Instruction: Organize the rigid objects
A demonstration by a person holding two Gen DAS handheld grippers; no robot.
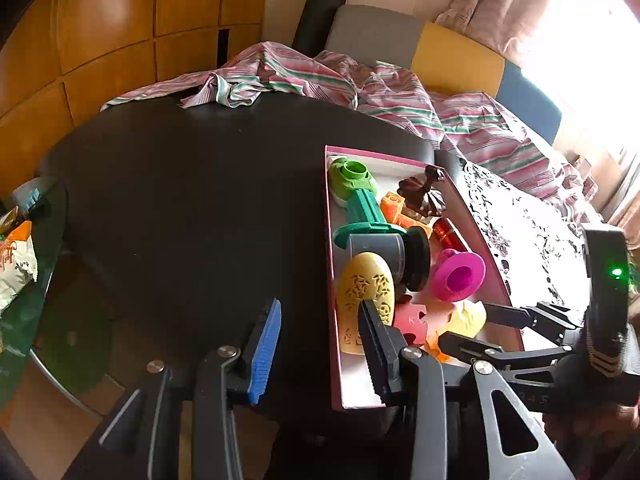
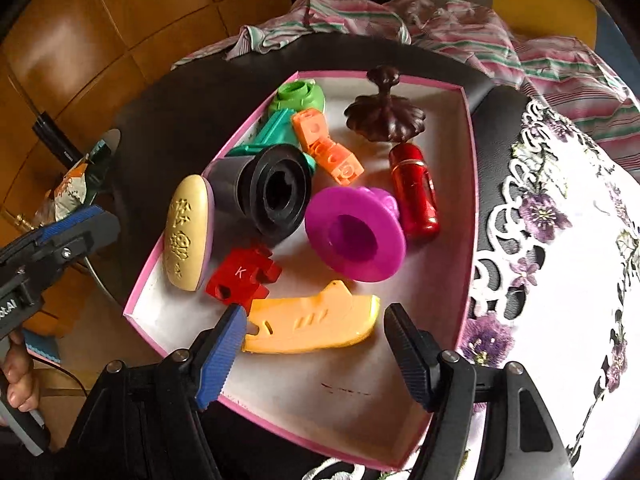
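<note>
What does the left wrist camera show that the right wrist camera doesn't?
Only the left wrist view shows the left gripper from behind, jaws open and empty over the black table beside the box, plus the grey and yellow cushions. Only the right wrist view shows the right gripper open above the yellow shoe-shaped piece in full. Both show the pink-rimmed box, magenta funnel and striped cloth.

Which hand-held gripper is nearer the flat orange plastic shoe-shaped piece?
Right hand-held gripper: open jaws straddle the orange shoe-shaped piece. Left hand-held gripper sits outside the box's left wall.
</note>
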